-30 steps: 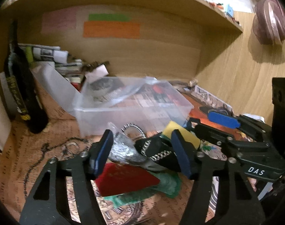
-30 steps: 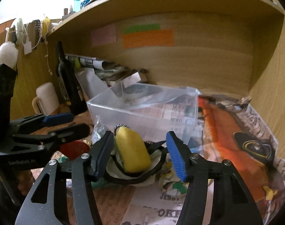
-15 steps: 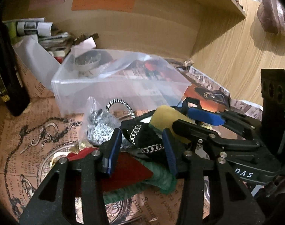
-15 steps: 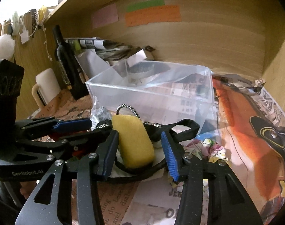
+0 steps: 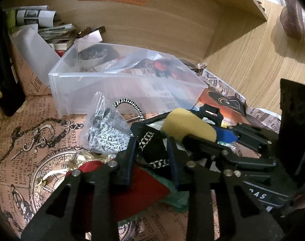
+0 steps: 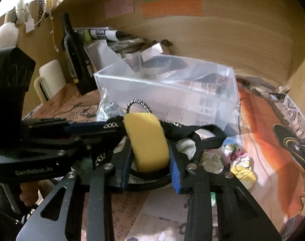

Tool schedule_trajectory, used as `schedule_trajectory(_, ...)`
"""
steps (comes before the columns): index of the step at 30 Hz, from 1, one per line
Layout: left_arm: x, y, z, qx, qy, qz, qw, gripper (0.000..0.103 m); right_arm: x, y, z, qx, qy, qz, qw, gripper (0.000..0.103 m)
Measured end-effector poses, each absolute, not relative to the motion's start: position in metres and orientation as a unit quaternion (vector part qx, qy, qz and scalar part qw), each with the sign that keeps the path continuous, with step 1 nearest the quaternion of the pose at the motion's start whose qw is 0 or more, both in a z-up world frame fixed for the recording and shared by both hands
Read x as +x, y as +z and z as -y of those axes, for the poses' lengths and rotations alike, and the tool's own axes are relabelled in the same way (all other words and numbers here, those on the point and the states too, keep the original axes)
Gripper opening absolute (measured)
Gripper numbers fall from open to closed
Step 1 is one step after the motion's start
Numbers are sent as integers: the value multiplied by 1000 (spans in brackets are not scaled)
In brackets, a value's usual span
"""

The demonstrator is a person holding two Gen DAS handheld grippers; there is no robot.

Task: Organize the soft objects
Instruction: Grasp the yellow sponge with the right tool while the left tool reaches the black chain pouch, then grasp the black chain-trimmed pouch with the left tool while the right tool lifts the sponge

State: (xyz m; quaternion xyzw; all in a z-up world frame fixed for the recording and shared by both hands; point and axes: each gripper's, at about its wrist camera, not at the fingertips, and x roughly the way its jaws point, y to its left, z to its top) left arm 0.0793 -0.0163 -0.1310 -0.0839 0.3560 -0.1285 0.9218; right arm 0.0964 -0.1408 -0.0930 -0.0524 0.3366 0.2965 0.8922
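Note:
A pile of soft things lies in front of a clear plastic bin (image 5: 120,84). My left gripper (image 5: 151,156) is shut on a black fabric piece with chain-pattern trim (image 5: 152,150). My right gripper (image 6: 150,160) is shut on a yellow sponge (image 6: 147,140), which also shows in the left wrist view (image 5: 186,124). Red felt (image 5: 136,192) and green cloth (image 5: 180,200) lie under the left gripper. A clear bag of grey mesh (image 5: 106,132) and a black-and-white cord loop (image 5: 130,104) lie by the bin.
The bin (image 6: 172,92) stands at the back of a wooden alcove on printed paper. A dark bottle (image 6: 74,54) and a cream mug (image 6: 50,80) stand at the left. Rolled papers (image 5: 36,18) lie behind. Crumpled coloured cloth (image 6: 238,160) lies right of the sponge.
Both grippers moved down and forward into the pile and closed. The left jaws closed on the black fabric, the right jaws on the yellow sponge.

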Motion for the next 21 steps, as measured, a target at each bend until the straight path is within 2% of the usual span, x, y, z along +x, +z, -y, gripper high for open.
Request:
schedule_trajectory(6, 77, -122, 14, -88, -136, -342, 926, 19, 90, -75, 149, -36, 293, -309, 904, 28)
schedule_trajectory(21, 69, -79, 27, -38, -125, -275, 952, 16, 87, -29, 173, 19, 284, -241, 928, 28)
